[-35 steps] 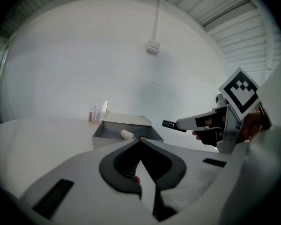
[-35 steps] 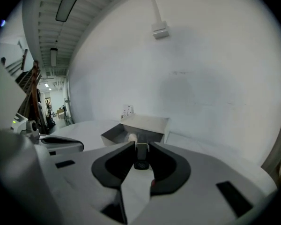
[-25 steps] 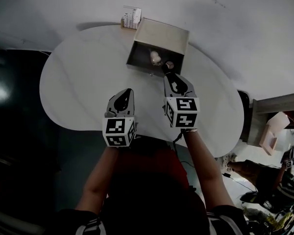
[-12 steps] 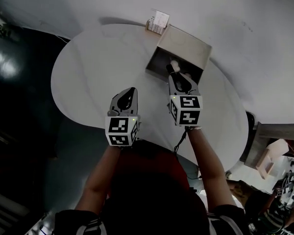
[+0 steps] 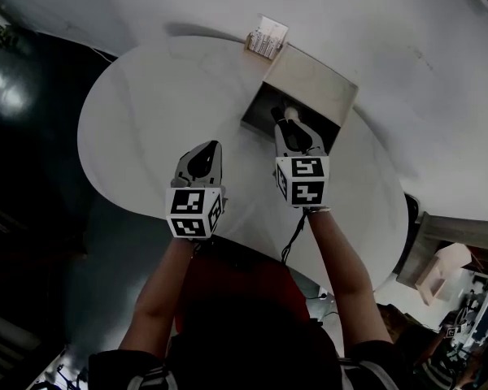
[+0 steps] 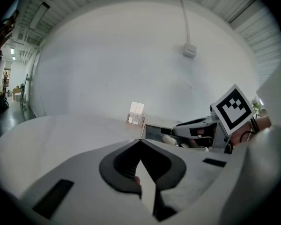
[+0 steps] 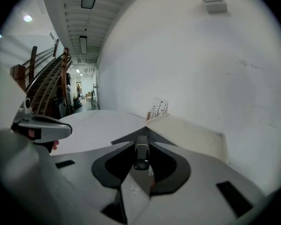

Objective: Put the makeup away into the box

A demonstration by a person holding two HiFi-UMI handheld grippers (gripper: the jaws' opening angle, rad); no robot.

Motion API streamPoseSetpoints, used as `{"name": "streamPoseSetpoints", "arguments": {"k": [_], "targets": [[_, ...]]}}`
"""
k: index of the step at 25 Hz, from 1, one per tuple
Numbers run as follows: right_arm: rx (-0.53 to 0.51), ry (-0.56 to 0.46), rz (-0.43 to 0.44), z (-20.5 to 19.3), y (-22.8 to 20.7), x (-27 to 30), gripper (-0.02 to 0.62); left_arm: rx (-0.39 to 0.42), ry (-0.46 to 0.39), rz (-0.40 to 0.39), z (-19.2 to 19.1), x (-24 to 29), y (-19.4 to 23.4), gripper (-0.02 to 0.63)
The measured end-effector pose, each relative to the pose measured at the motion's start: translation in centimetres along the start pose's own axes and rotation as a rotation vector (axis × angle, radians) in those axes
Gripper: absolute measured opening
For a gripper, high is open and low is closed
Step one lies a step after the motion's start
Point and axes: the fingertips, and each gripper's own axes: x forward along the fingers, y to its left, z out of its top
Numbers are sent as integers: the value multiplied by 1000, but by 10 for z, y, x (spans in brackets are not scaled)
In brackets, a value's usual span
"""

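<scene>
A small dark makeup tube [image 7: 141, 153] with a pale band stands between the jaws of my right gripper [image 7: 142, 139], which is shut on it. In the head view that right gripper [image 5: 281, 120] reaches over the near wall of the open grey box [image 5: 328, 85] at the table's far right. A pale rounded item [image 5: 292, 111] lies inside the box, just past the fingertips. My left gripper [image 5: 212, 148] hovers over the white table [image 5: 146, 112], left of the box. Its jaws [image 6: 140, 142] are shut with nothing between them.
A small stand of white cards [image 5: 266, 37] sits at the table's far edge, touching the box's back corner. The table edge runs close in front of the person. Dark floor lies to the left and a white wall rises behind the table.
My right gripper has moved forward with the tube, from the box's near wall to over its opening. The left gripper has shifted a little across the table, still shut.
</scene>
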Motion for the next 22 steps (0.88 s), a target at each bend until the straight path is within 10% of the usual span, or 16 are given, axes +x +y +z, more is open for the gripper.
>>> {"name": "streamPoseSetpoints", "arguments": {"k": [22], "targets": [[-123, 96, 66, -5, 5, 63, 104, -36, 29, 14, 3, 47, 5, 21]]}}
